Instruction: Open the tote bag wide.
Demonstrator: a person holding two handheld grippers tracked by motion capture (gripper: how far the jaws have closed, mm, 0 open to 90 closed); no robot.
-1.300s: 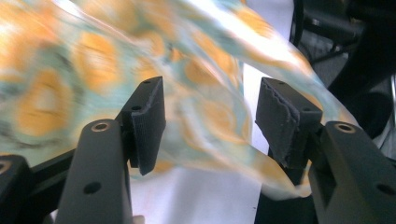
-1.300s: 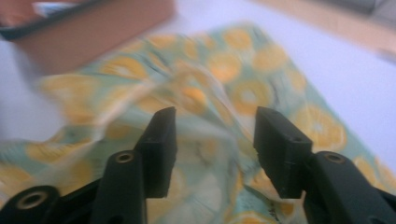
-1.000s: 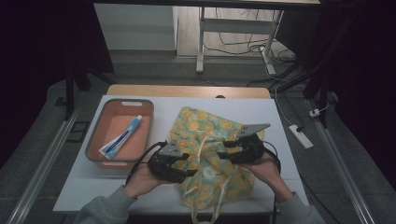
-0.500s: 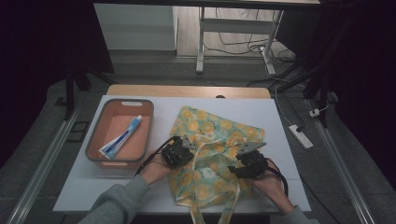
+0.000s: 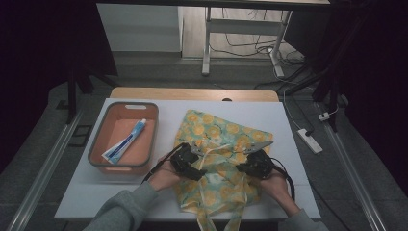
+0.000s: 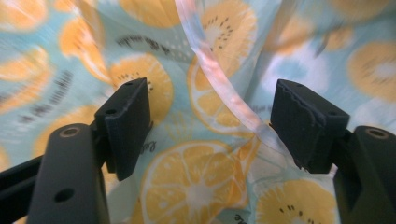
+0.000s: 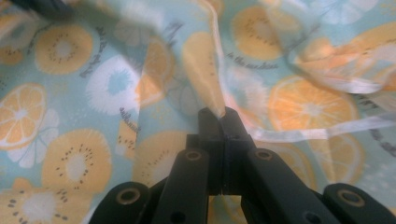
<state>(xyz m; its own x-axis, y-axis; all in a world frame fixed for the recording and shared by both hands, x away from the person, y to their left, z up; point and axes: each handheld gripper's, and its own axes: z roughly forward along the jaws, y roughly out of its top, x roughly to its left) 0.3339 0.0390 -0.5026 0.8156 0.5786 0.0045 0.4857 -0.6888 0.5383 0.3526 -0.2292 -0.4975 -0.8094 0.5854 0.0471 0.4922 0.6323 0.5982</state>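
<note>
The fruit-print cloth bag (image 5: 221,159) lies spread on the white table (image 5: 288,120), right of centre, its pale straps trailing off the near edge. Both of my grippers are down on its middle. In the right gripper view I see the right gripper (image 7: 218,114) clamped tight on a raised fold of the bag, a peak of fabric pinched between the closed jaws, which have just been closing. In the left gripper view my left gripper (image 6: 210,121) stands released: the jaws have just been opening and now sit wide apart over the orange-slice print, with a pale strap (image 6: 219,79) running between them; I cannot tell whether it brushes the right-hand pad. From the high view, the left gripper (image 5: 188,161) sits at the bag's left part and the right gripper (image 5: 255,163) at its right part, well apart. Left of the bag, apart from it, an orange bin (image 5: 98,156) holds a toothpaste tube (image 5: 124,142) lying diagonally.
</note>
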